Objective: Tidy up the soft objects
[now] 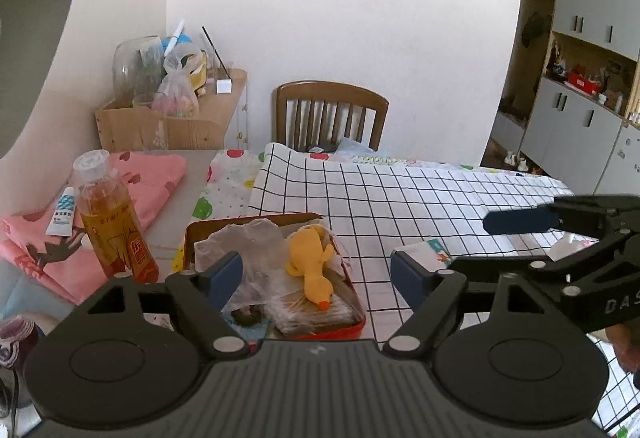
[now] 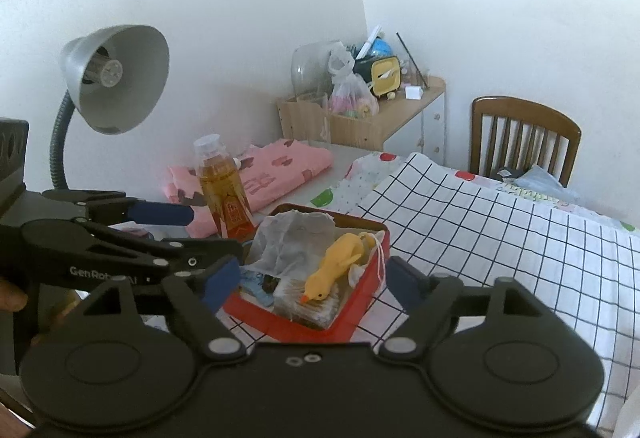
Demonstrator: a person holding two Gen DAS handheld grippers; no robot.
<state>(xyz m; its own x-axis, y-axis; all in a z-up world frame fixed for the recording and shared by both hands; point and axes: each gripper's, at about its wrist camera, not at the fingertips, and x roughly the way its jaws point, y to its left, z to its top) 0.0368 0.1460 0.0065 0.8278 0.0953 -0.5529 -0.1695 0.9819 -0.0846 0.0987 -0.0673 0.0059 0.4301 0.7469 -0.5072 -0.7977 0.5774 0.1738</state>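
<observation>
Checked cloth covers the surface [image 1: 400, 198], and nearest the camera at 6 o'clock the left hand-held gripper [image 1: 316, 276] and right hand-held gripper [image 2: 314, 276] both hang released and empty over the red tin [image 2: 352, 322] where the yellow duck [image 1: 314, 268] lies on crumpled tissue. Reaching back in could, I judge, snag the loose tissue or knock the tall bottle [image 1: 114, 226] at 9 o'clock, since it stands just beside the tin; farther off at 12 o'clock sits a wooden chair [image 1: 332, 114] against the white wall

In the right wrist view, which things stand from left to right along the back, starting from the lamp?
Lamp → bottle → pink cloth → shelf → chair.
</observation>
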